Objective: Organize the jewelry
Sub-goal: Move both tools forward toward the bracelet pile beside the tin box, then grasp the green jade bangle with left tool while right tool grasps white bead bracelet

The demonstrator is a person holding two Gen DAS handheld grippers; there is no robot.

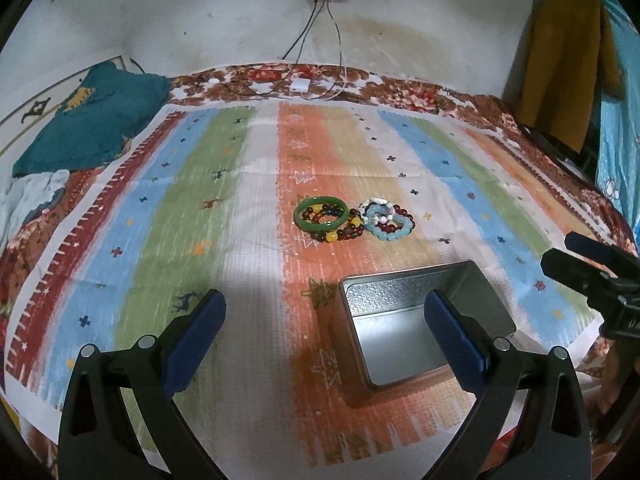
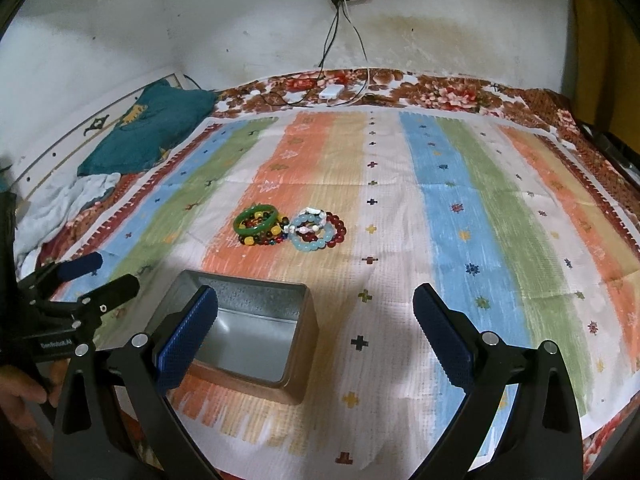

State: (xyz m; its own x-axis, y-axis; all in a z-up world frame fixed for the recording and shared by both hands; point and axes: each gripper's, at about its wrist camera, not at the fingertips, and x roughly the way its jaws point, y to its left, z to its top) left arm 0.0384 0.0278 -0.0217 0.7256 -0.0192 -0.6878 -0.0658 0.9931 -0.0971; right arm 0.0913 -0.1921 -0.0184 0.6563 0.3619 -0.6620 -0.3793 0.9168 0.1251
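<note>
Left wrist view: left gripper (image 1: 324, 320) is hovering with fingers spread wide and holding nothing, bracelets (image 1: 354, 220) lying at twelve o'clock on the striped cloth (image 1: 168, 208) (tin box (image 1: 404, 292) nearer), right gripper (image 2: 316, 320) likewise gaping, gripping nothing.

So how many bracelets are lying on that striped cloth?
5, all clustered beyond the tin box: a green bangle over a dark-and-yellow beaded one; beside them, touching, a pale blue beaded one, a dark red one and a white one. Overlaps may hide more.
</note>
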